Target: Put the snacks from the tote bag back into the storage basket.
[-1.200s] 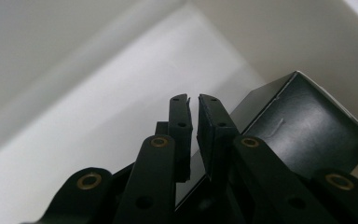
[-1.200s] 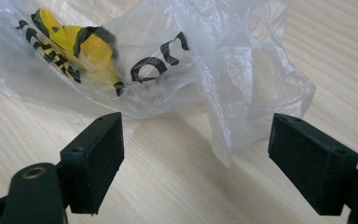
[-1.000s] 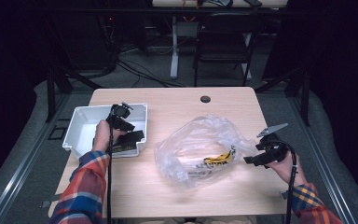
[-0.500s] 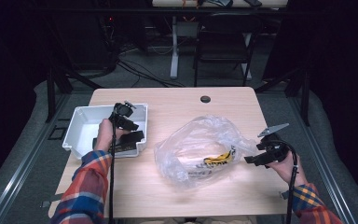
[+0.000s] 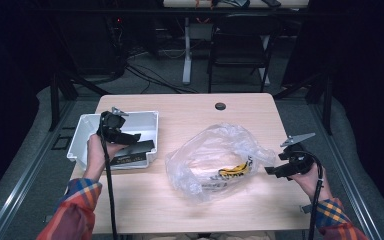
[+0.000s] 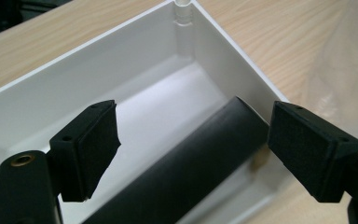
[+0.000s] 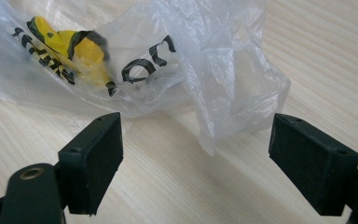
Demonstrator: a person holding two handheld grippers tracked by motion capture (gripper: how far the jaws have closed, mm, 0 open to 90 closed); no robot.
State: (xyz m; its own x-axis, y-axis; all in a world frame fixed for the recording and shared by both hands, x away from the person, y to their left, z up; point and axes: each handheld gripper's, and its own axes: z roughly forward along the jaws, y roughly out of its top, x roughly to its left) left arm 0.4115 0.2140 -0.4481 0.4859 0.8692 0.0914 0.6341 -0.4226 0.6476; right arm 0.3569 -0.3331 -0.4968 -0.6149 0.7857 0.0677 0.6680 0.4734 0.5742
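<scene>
A white bin (image 5: 82,134) stands at the table's left. In it lies a dark, rounded black object (image 5: 141,148). My left gripper (image 5: 136,140) hovers just above the bin. Its jaws have just been opening and now stand wide apart. In the left gripper view the black object (image 6: 177,177) rests on the bin's floor (image 6: 135,107) below the gripper (image 6: 193,140), and the pads do not touch it. My right gripper (image 5: 272,170) rests open at the right of a crumpled clear plastic bag (image 5: 207,155). In the right gripper view that bag (image 7: 223,70) lies ahead of the gripper (image 7: 196,149), with a yellow and black item (image 7: 81,51) inside.
The wooden table (image 5: 190,115) has a round cable hole (image 5: 220,106) near its far edge. Beyond it stand a dark chair (image 5: 237,47) and table legs with cables on the floor. Bare wood lies in front of the bag and between bin and bag.
My left gripper has lifted and drawn back a little from the bin's middle, and its jaws have opened, leaving the black object in the bin. The right gripper has not moved.
</scene>
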